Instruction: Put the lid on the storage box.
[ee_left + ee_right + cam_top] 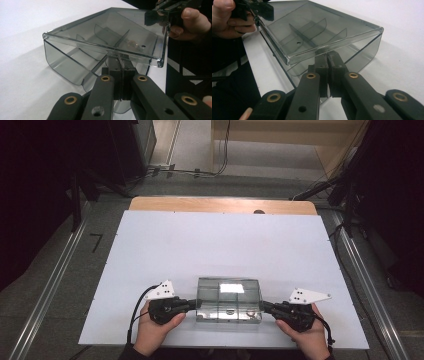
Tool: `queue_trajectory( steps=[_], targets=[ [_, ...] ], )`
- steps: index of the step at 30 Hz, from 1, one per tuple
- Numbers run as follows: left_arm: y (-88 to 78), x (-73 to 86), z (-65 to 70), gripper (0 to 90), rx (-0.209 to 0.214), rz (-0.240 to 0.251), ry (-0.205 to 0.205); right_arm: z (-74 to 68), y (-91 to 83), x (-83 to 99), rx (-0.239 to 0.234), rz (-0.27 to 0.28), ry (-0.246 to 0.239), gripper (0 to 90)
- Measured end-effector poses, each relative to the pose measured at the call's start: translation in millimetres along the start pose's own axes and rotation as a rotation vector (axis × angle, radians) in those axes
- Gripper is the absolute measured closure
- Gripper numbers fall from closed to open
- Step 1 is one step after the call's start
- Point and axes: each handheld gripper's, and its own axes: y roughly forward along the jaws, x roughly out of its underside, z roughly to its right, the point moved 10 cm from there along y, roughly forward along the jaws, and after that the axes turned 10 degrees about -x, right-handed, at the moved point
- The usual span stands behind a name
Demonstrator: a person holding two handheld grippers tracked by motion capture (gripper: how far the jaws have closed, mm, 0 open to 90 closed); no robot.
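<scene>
- High view showed the clear box [229, 300] at the table's [220, 240] near edge, long axis running between my grippers.
- Left gripper [192, 304] and right gripper [265, 306] each pinched an end wall, jaws nearly closed (equally near).

The lidded box [229, 300] is clear smoke-grey plastic, its dividers the same tint, with a bright white glare on the lid. Each hand-held gripper, left [192, 305] and right [266, 307], is matt black with brass-coloured rivets and a white plate dotted black. The bench [220, 245] is plain white, edged in pale wood at the far side.
</scene>
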Motion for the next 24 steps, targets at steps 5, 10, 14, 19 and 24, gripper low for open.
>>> queue_trajectory(
  steps=[5, 10, 14, 19, 24],
  targets=[
    [-1.1, 2.3, -1.9, 90.0, -0.002, -0.008, -0.004, 2.0, -0.6, 1.7, -0.010, -0.006, -0.001, 88.2],
    [-1.3, 5.7, -2.5, 90.0, 0.016, -0.023, -0.011, 5.1, -0.1, 5.3, -0.010, -0.023, -0.013, 88.3],
    [-1.3, 5.7, -2.5, 90.0, 0.020, -0.022, -0.006, 6.6, -1.3, 6.1, -0.005, -0.028, -0.024, 88.3],
    [-2.8, 5.7, -3.4, 90.0, 0.020, -0.027, 0.001, 6.1, -1.8, 6.5, -0.009, -0.035, -0.032, 88.3],
    [-4.8, 6.8, -3.9, 90.0, 0.025, -0.030, -0.001, 5.6, -4.2, 6.9, -0.010, -0.044, -0.036, 88.3]
  ],
)
